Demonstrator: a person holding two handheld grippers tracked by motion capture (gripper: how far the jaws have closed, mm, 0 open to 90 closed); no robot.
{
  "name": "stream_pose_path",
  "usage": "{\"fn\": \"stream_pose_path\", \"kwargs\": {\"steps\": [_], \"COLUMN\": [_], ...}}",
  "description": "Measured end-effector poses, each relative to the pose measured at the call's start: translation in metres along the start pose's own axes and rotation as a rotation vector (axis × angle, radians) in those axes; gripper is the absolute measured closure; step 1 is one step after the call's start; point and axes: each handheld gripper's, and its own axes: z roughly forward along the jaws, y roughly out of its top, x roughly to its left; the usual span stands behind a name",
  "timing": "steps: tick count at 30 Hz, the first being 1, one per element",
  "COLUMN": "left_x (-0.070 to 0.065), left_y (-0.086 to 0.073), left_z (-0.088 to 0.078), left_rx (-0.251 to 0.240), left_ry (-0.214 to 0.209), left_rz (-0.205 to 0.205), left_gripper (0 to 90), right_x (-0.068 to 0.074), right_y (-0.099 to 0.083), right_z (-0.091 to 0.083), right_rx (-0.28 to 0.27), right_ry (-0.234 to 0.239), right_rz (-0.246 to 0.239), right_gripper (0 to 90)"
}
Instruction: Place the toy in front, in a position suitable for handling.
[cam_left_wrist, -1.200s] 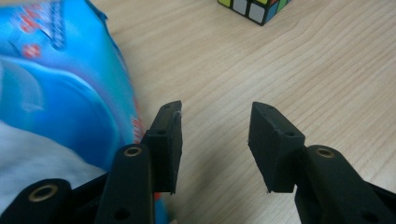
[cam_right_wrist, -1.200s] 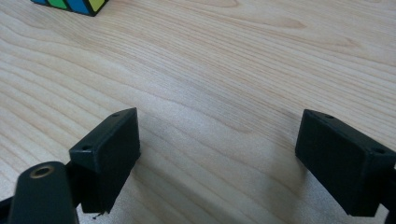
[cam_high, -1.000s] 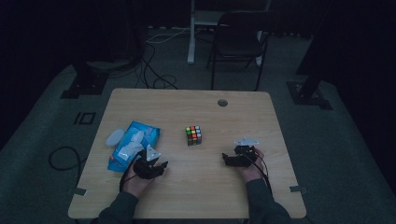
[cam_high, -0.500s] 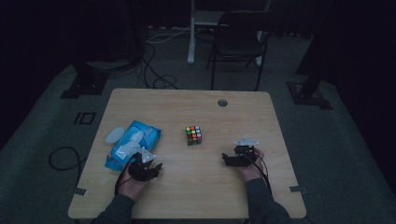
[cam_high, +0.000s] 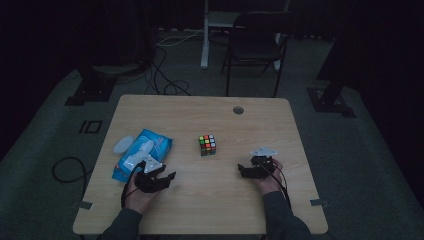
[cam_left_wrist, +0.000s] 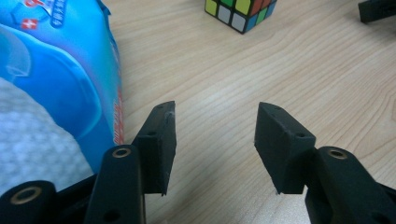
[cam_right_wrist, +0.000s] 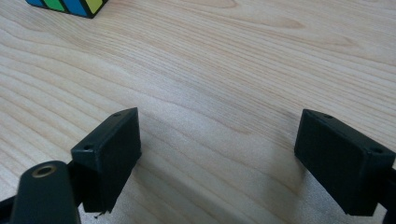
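Observation:
A multicoloured puzzle cube (cam_high: 207, 144) stands mid-table; it also appears at the top of the left gripper view (cam_left_wrist: 238, 11) and of the right gripper view (cam_right_wrist: 70, 5). A blue pack of wet wipes (cam_high: 150, 147) lies to its left, a white wipe (cam_left_wrist: 32, 135) sticking out of it. My left gripper (cam_high: 167, 178) rests just right of the pack's (cam_left_wrist: 56, 70) near end. Its jaws (cam_left_wrist: 215, 121) have just been opening, with bare wood between them. My right gripper (cam_high: 243, 171) lies low on the table at the right, open (cam_right_wrist: 219, 135) and empty, pointing toward the cube.
The wooden table (cam_high: 200, 115) has a round cable hole (cam_high: 238, 110) near its far edge. A dark chair (cam_high: 255, 45) stands beyond the table. Cables (cam_high: 165, 75) run over the floor at the back left. The right gripper's tip shows far off (cam_left_wrist: 376, 9).
The left gripper's jaws stand a little wider apart than before. Both hands stay about where they were.

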Motion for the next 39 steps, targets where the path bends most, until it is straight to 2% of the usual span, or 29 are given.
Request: {"fn": "stream_pose_path", "kwargs": {"steps": [3,5,9,15,24,26,28,31,32,35,38,39], "left_x": [0.002,0.004,0.005,0.008,0.008,0.007,0.007,0.007,0.007,0.007,0.007,0.007], "left_y": [0.0,0.0,-0.001,-0.003,-0.004,-0.004,-0.005,-0.005,-0.005,-0.005,-0.005,-0.005], "left_z": [-0.002,-0.002,-0.001,0.001,0.004,0.004,0.004,0.005,0.005,0.005,0.006,0.006], "left_rx": [-0.012,-0.014,-0.013,-0.014,-0.008,-0.007,-0.003,-0.002,-0.002,-0.002,0.001,0.003], "left_ry": [0.003,0.003,0.002,-0.001,-0.003,-0.005,-0.002,-0.005,-0.005,-0.005,-0.006,-0.006], "left_rz": [-0.009,-0.012,-0.018,-0.025,-0.02,-0.021,-0.017,-0.014,-0.014,-0.012,-0.013,-0.011], "left_gripper": [49.2,49.2,49.2,49.1,49.2,49.1,49.2,49.2,49.1,49.2,49.2,49.1], "right_x": [0.001,0.004,0.023,0.058,0.086,0.091,0.096,0.101,0.103,0.1,0.097,0.096], "right_y": [0.002,0.005,0.02,0.048,0.083,0.089,0.093,0.098,0.099,0.1,0.1,0.101], "right_z": [0.0,-0.001,0.0,0.013,0.035,0.043,0.052,0.059,0.062,0.071,0.073,0.073], "right_rx": [0.009,0.002,-0.025,-0.049,-0.075,-0.07,-0.063,-0.06,-0.059,-0.059,-0.073,-0.074], "right_ry": [-0.006,0.021,0.056,0.09,0.131,0.113,0.119,0.106,0.089,0.091,0.101,0.111], "right_rz": [0.006,0.028,-0.008,-0.067,-0.042,-0.043,-0.027,-0.021,-0.018,0.006,0.02,0.012], "right_gripper": [18.6,18.9,18.9,16.2,11.7,11.2,11.2,11.8,14.0,21.1,31.0,31.7]}}
